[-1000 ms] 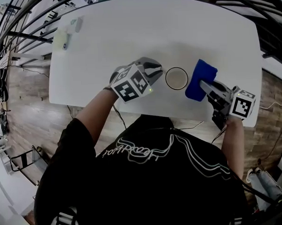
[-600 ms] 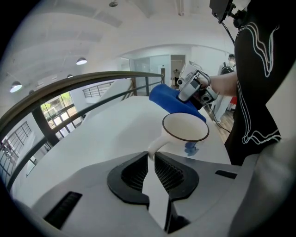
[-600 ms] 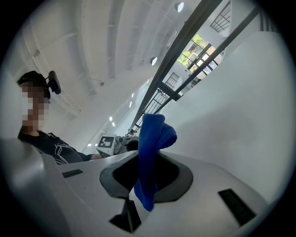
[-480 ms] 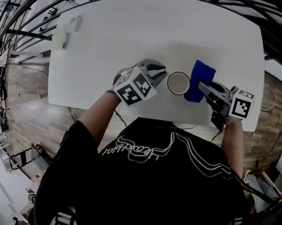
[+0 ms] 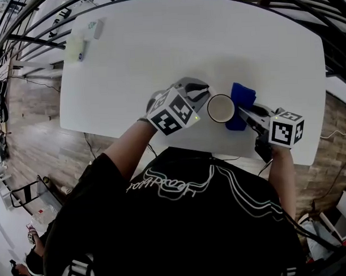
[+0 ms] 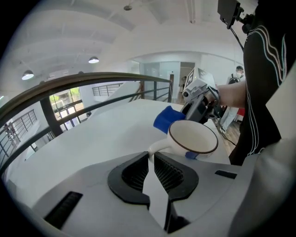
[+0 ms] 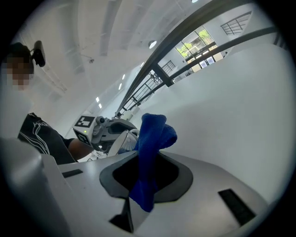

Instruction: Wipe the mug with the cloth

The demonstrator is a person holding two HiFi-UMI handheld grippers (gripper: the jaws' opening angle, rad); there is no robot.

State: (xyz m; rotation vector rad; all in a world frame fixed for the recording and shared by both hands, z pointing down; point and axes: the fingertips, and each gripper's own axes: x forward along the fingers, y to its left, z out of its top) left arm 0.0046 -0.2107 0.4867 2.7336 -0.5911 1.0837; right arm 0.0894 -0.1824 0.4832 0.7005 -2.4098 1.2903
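The mug (image 5: 220,108) stands near the front edge of the white tabletop (image 5: 158,50), between the two tools. The left hand-held gripper (image 6: 151,159) has just been closing its jaws, and they now clamp the mug's handle. The right hand-held gripper (image 7: 147,172) is clamped on the blue cloth (image 7: 152,134) – a bunched fold sticks out past its tips, touching the mug's far side.

The white table (image 5: 158,50) bears a mug (image 5: 220,108) and small objects (image 5: 79,44) at one corner.
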